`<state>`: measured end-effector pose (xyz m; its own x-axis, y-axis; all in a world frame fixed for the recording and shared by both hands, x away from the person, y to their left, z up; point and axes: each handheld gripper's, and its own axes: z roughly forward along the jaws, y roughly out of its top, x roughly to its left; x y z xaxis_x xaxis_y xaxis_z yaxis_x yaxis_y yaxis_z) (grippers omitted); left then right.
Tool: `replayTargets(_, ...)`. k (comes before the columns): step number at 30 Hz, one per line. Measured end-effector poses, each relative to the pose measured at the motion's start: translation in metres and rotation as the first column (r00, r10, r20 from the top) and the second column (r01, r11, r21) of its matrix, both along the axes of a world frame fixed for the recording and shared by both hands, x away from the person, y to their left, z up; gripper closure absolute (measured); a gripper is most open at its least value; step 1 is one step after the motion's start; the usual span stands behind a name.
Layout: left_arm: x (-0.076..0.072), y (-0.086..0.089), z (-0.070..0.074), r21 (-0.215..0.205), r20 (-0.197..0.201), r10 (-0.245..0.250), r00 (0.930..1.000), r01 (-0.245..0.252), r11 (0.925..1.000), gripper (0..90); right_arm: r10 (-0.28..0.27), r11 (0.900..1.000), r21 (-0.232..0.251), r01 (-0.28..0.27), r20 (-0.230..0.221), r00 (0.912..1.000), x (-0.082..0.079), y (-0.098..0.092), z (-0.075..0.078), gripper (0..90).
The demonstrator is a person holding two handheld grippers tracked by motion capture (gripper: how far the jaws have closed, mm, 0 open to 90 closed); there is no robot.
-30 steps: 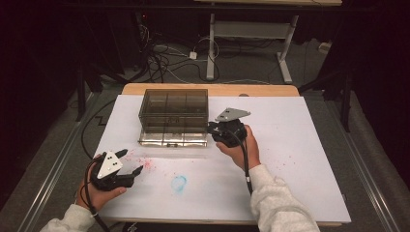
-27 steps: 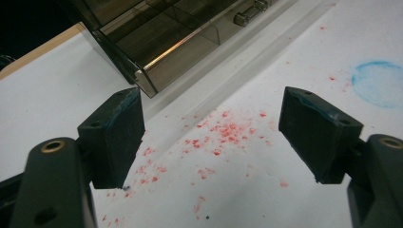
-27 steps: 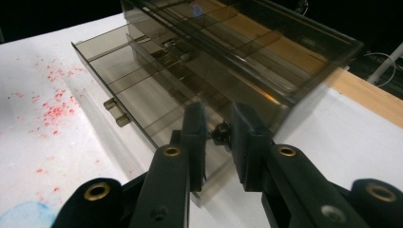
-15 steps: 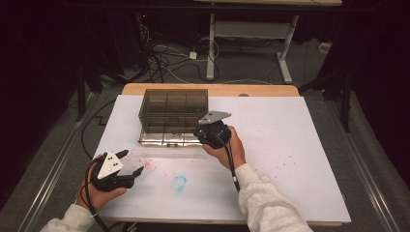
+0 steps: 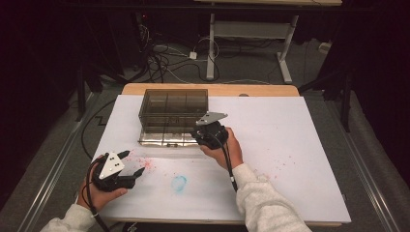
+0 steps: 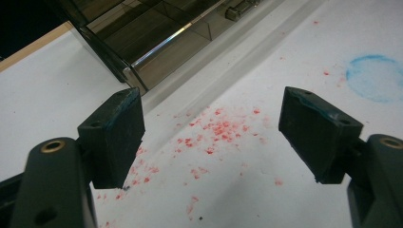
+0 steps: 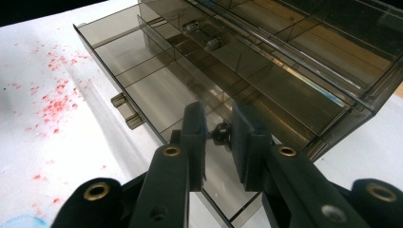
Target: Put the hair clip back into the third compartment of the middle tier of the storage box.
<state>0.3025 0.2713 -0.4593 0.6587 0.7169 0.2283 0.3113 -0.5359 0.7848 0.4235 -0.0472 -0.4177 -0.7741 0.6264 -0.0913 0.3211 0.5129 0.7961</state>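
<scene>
A smoky clear compartment box stands on the white sheet with its lid up and its shallow tray lying open in front. My right gripper hovers over the tray's front right part. In the right gripper view its jaws are nearly together, pinching a small dark part above a compartment. My left gripper rests low at the front left, open, with nothing between its fingers. The box corner lies ahead of it.
Red specks and a blue smudge stain the white sheet in front of the box. Two latches stick out from the tray's front edge. A wooden table edge runs behind the box.
My right gripper has moved left and slightly toward the person, from the box's right end to over the open tray. The left gripper has stayed put.
</scene>
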Motion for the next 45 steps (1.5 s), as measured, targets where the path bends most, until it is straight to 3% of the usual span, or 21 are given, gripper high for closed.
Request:
replayTargets(10, 0.000, 0.000, 0.000, 0.001, -0.002, -0.001, 1.0000, 0.001, 1.0000, 22.5, 0.000, 1.000, -0.003, 0.000, -0.012, 0.9999, -0.001, 0.001, -0.004, 76.0)
replayTargets(21, 0.000, 0.000, 0.000, 0.002, -0.006, -0.003, 1.0000, 0.003, 1.0000, 22.5, -0.009, 1.000, 0.006, 0.009, -0.007, 0.9999, -0.001, 0.000, -0.003, 68.3)
replayTargets(31, 0.001, -0.001, -0.001, 0.005, -0.009, -0.003, 1.0000, 0.003, 1.0000, 22.5, -0.015, 1.000, 0.008, 0.014, 0.040, 0.9991, -0.010, -0.007, 0.006, 57.5)
replayTargets(38, 0.001, -0.002, -0.002, 0.011, -0.011, -0.003, 0.9999, 0.003, 0.9999, 22.5, -0.030, 1.000, 0.006, 0.030, 0.115, 0.9930, -0.021, -0.016, 0.015, 46.2)
replayTargets(45, 0.001, -0.002, -0.002, 0.011, -0.013, -0.004, 0.9999, 0.004, 0.9999, 22.5, -0.053, 0.998, 0.023, 0.050, 0.141, 0.9886, -0.026, -0.023, 0.017, 40.4)
